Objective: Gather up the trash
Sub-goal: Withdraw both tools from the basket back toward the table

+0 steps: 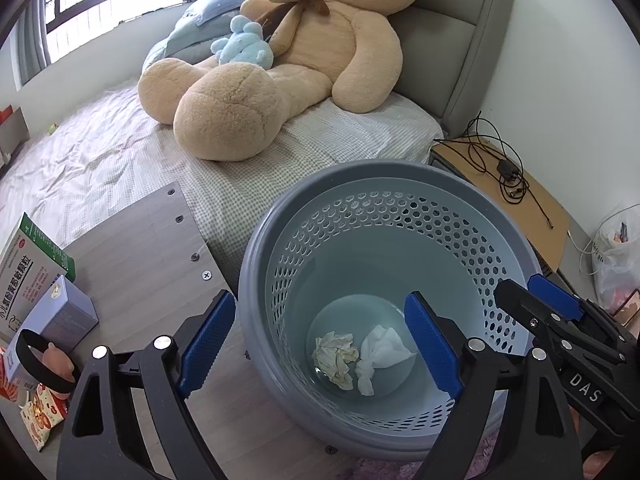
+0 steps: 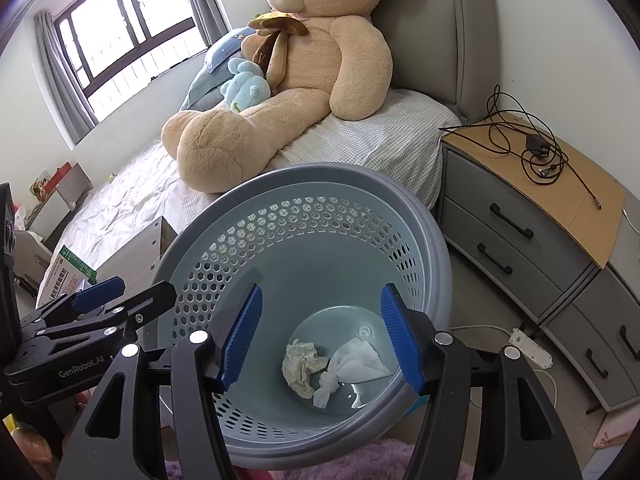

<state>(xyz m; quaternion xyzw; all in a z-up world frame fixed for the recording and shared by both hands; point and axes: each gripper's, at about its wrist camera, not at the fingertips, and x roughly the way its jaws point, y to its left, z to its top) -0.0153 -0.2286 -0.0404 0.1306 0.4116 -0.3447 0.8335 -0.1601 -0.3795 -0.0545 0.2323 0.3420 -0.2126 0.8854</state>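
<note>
A grey-blue perforated waste basket (image 1: 256, 248) (image 2: 424, 216) stands on the floor beside the bed. On its bottom lie a yellowish crumpled paper (image 1: 336, 358) (image 2: 302, 366) and a white crumpled tissue (image 1: 380, 354) (image 2: 356, 364), touching each other. My left gripper (image 1: 320, 344) hovers open over the basket's left rim, its blue pads empty. My right gripper (image 2: 322, 338) hangs open above the basket's mouth, also empty. Each gripper shows at the edge of the other's view: the right gripper (image 1: 536, 296) and the left gripper (image 2: 128, 296).
A wooden board (image 1: 132, 248) at left carries a green-and-white medicine box (image 1: 32, 264) and small boxes. A big teddy bear (image 1: 300, 60) sits on the bed. A grey nightstand (image 2: 520, 240) with cables, a power strip (image 2: 528, 346) and a purple rug (image 2: 380, 456) surround the basket.
</note>
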